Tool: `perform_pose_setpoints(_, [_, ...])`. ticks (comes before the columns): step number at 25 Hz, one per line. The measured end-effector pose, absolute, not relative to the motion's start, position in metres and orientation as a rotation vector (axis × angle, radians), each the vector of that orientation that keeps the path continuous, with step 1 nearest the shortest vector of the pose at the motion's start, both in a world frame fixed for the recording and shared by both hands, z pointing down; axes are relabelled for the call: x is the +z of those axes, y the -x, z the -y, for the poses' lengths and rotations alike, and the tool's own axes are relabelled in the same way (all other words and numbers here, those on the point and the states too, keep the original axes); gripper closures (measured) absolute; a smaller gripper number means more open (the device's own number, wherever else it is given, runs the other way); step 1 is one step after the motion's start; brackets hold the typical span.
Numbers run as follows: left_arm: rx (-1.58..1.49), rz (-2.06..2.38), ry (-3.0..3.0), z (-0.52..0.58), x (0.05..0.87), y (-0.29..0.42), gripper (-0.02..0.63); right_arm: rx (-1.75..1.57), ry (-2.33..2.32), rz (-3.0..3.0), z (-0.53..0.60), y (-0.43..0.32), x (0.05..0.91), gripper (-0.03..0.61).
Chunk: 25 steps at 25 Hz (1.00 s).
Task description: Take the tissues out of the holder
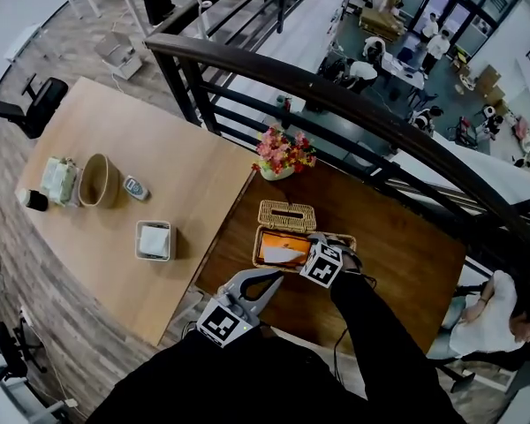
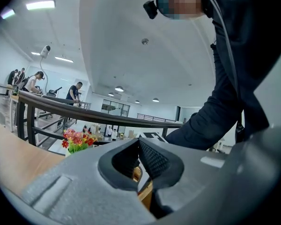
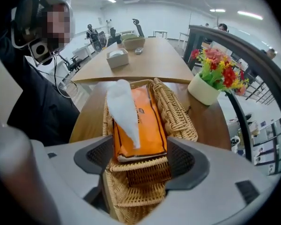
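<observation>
**Head view:** You stand over the dark wooden table (image 1: 406, 254), where the wicker holder (image 1: 263, 237) sits with its lid thrown back toward the far side. The orange tissue pack (image 1: 281, 253) is still lying inside it. Your right gripper (image 1: 316, 254) is down at the holder's right end. Your left gripper (image 1: 263, 283) hangs near you, just short of the holder and not touching it. A pot of flowers (image 1: 283, 153) stands beyond the holder, near the railing.

**Left gripper view:** The left gripper (image 2: 139, 161) points up and away from the work, with its jaws together and nothing between them. The flowers (image 2: 77, 141) and the railing (image 2: 107, 117) show behind it.

**Right gripper view:** The right gripper (image 3: 140, 162) is spread wide. Its pads flank the near end of the tissue pack (image 3: 145, 125) and the holder (image 3: 131, 191), and they grip neither. A white tissue (image 3: 124, 109) stands up out of the pack's slot.

**What could go wrong:** The holder's near wall sits between the same jaws. If you close at this height, you may clamp wicker along with the pack and lift the whole basket. If you pinch only the loose tissue, a single sheet is likely to pull free and leave the pack behind. Nothing braces the holder, so a snug pack could drag it along the table.
</observation>
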<state>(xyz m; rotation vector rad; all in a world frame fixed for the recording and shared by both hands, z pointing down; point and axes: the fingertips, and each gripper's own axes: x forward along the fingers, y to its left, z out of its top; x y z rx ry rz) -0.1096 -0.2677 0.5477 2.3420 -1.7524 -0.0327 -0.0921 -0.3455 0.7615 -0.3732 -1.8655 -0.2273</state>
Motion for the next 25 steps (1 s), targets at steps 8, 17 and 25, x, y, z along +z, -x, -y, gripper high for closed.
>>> perform_pose_setpoints(8, [-0.035,1.742,-2.326,0.271,0.553,0.123,0.604,-0.246,0.39,1.79,0.348,0.098,0.785,0.22])
perform_pose_setpoints(17, [-0.031,1.709,-2.336,0.273,0.556,0.121,0.604,-0.252,0.418,1.738,0.345,0.096,0.792,0.293])
perform_pose_setpoints(25, [-0.035,1.695,-2.344,0.272,0.556,0.12,0.604,-0.208,0.414,1.746,0.343,0.096,0.784,0.408])
